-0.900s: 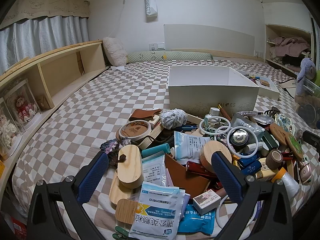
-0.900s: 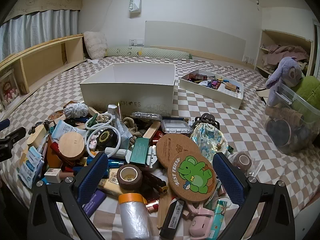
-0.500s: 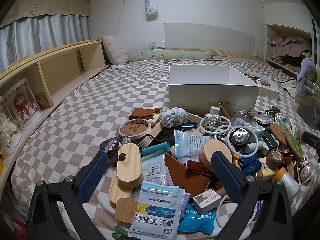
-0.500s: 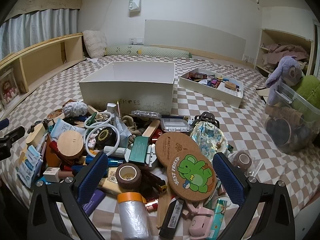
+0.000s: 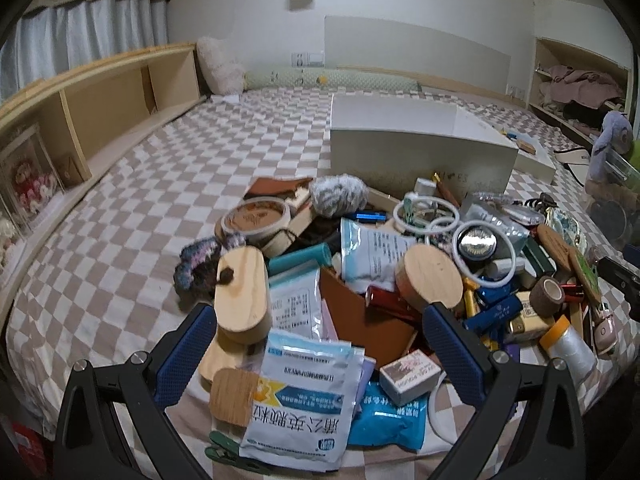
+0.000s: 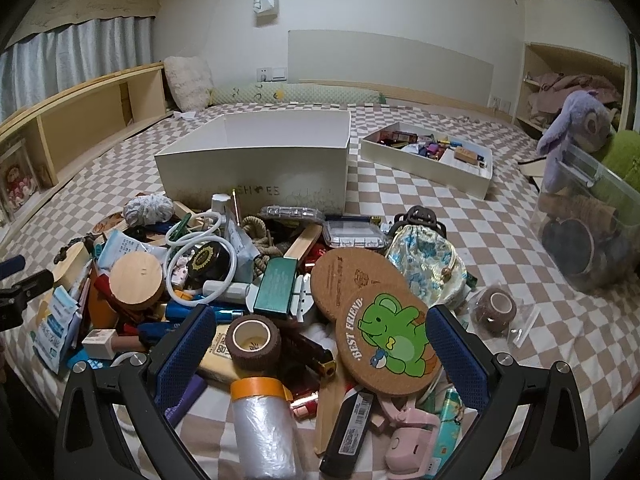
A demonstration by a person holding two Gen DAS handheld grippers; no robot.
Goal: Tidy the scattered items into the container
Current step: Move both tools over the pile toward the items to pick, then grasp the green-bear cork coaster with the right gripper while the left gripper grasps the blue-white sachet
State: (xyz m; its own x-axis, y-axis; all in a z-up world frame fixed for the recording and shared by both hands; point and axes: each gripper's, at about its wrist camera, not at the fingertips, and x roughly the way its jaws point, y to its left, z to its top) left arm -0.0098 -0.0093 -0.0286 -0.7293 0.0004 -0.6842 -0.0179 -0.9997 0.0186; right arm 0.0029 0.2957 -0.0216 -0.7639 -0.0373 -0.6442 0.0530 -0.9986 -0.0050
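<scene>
Both wide, empty: left gripper (image 5: 320,344) and right gripper (image 6: 320,344), hovering over clutter (image 6: 280,280) near side of white box (image 6: 256,168).

Just in front of one large white open-topped cardboard box (image 6: 256,160) lies a dense heap; not all of it can be counted. In the heap are two round cork coasters (image 6: 390,338), overlapping, two brown rolls of tape (image 6: 253,340), one on the heap and one on the bedspread to the heap's right, three white plastic rings (image 5: 482,256), and one round wooden lid (image 6: 137,280). To the right of the box sits one shallow white tray (image 6: 430,166) of small items.
</scene>
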